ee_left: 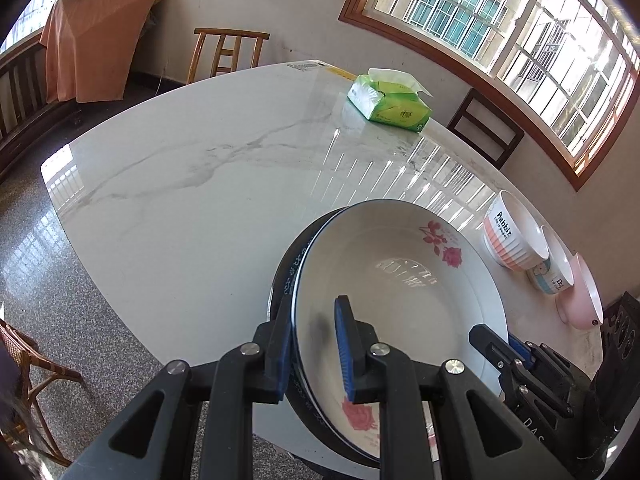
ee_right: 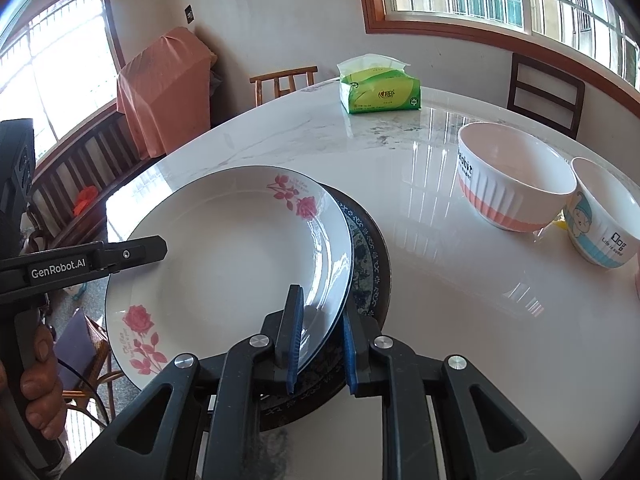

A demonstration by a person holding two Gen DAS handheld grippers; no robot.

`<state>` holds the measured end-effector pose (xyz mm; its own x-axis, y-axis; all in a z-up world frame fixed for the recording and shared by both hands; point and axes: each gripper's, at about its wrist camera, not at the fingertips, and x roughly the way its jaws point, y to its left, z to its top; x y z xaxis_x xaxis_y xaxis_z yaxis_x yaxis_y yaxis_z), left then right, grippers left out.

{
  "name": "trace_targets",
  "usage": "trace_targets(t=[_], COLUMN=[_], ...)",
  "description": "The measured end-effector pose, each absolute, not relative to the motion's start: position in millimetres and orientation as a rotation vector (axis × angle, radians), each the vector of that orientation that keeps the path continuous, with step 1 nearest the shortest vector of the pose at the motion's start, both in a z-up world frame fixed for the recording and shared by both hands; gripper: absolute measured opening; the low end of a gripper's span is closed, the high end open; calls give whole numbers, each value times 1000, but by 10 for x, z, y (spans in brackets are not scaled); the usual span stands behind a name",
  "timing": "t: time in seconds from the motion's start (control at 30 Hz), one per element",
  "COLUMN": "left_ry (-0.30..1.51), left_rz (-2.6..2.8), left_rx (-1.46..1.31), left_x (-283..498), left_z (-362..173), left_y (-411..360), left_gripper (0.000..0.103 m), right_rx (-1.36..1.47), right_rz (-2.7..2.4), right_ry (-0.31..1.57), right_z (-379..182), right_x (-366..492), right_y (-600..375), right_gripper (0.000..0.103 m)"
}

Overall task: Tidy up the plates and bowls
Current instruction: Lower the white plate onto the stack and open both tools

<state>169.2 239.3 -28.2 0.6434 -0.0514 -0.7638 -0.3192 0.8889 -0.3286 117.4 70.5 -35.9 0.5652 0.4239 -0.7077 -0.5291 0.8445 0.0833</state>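
Observation:
A white plate with pink roses (ee_left: 400, 280) (ee_right: 224, 248) lies on a dark blue-patterned plate (ee_left: 285, 276) (ee_right: 366, 264) at the near edge of the marble table (ee_left: 180, 200). My left gripper (ee_left: 314, 320) is shut on the left side of the stack, with both rims between its blue pads. My right gripper (ee_right: 321, 312) is shut on the white plate's right rim, its outer finger over the dark plate. Each gripper shows in the other's view, the right one (ee_left: 500, 352) and a left finger (ee_right: 136, 254).
Three bowls stand in a row at the right: a "Rabbit" bowl (ee_left: 508, 236) (ee_right: 512, 184), a cartoon bowl (ee_left: 554, 272) (ee_right: 604, 224) and a pink one (ee_left: 580, 300). A green tissue pack (ee_left: 390, 100) (ee_right: 378, 88) lies at the far end. Wooden chairs (ee_left: 224, 56) surround the table.

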Motion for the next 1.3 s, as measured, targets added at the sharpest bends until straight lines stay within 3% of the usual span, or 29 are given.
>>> trace_targets(t=[0.63,1.1,1.3], left_ry=[844,840,807], left_rz=[162,161,220], left_rx=[-452,-455,-370], left_x=[1655,1643,1617], left_z=[-285,-282,-196], left_y=[2376,2379,2344], left_gripper=[19,20,24], right_rx=[-197,-191,-193], right_rz=[561,551,530], right_ry=[724,702,671], right_z=[-395,-416,-397], right_x=[1127,1152,1116], right_y=[777,769,770], right_gripper=[28,29,42])
